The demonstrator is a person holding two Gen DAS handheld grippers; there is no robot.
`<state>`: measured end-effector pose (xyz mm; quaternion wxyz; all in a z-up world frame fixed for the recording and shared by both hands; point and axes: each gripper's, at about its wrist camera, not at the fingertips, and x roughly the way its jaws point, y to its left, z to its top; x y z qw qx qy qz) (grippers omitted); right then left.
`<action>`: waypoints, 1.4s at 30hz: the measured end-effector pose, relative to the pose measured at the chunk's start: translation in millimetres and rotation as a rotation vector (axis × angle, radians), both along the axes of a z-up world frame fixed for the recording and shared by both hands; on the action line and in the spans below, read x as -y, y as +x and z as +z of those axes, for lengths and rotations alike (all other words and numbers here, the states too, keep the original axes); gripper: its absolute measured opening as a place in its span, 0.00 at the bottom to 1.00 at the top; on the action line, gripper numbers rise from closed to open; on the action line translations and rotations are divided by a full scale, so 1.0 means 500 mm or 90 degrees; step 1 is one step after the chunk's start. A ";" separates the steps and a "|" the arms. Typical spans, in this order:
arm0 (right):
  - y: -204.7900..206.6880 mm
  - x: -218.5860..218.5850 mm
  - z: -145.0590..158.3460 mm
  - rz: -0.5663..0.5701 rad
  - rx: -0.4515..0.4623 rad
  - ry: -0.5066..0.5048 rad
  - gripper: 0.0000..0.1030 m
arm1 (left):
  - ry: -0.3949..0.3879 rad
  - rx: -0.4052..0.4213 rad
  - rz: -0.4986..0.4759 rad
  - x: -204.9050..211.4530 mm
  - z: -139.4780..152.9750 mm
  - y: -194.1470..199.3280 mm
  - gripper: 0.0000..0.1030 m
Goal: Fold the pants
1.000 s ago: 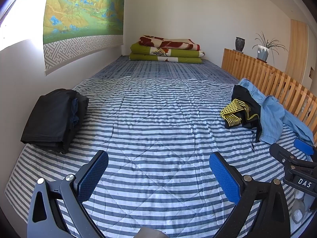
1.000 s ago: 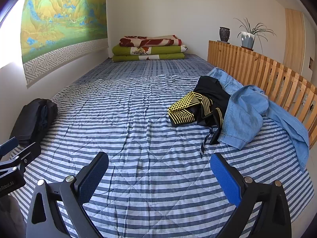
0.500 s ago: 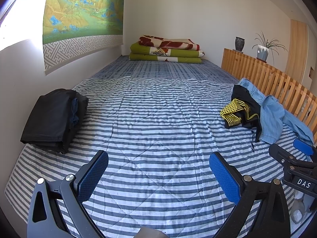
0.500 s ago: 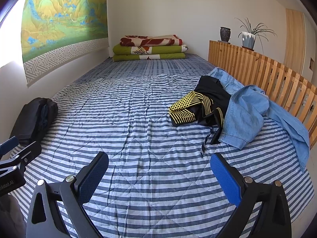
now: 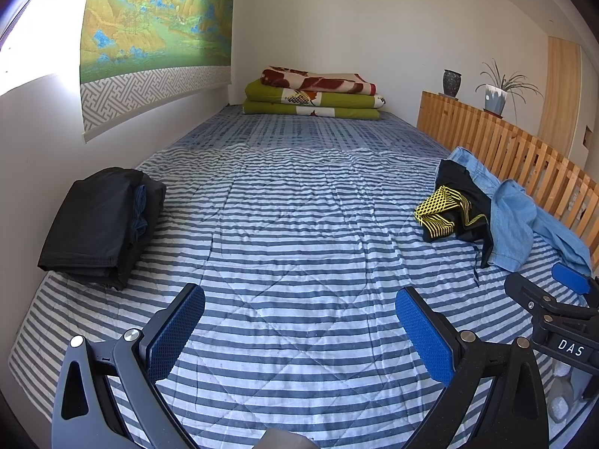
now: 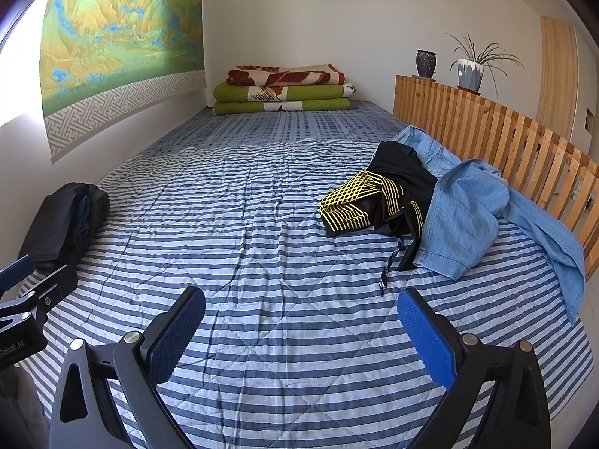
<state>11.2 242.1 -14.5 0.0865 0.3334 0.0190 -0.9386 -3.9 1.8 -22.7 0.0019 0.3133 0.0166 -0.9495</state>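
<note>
Crumpled black pants with yellow line pattern [image 5: 449, 209] [image 6: 374, 202] lie on the striped bed at the right, partly under a light blue denim garment [image 5: 520, 220] [image 6: 468, 220]. My left gripper [image 5: 299, 321] hovers open over bare bedding near the bed's front, empty; its side also shows in the right wrist view at the left edge [image 6: 22, 299]. My right gripper [image 6: 299, 325] is open and empty too, a short way in front of the pants; the left wrist view catches it at the right edge [image 5: 561, 299].
A folded stack of dark clothes [image 5: 97, 224] [image 6: 63, 224] sits by the left wall. Folded blankets [image 5: 314, 93] lie at the far end. A wooden slatted rail [image 5: 505, 146] with a vase and a potted plant [image 6: 471, 71] borders the right side.
</note>
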 end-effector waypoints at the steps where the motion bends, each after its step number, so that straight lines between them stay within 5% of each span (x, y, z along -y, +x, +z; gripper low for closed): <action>1: 0.000 0.000 0.000 0.000 0.000 0.000 0.98 | 0.000 0.000 0.000 0.000 0.000 0.000 1.00; 42: -0.027 -0.017 -0.031 0.010 0.014 -0.021 0.98 | 0.002 0.042 -0.009 -0.014 -0.055 -0.052 1.00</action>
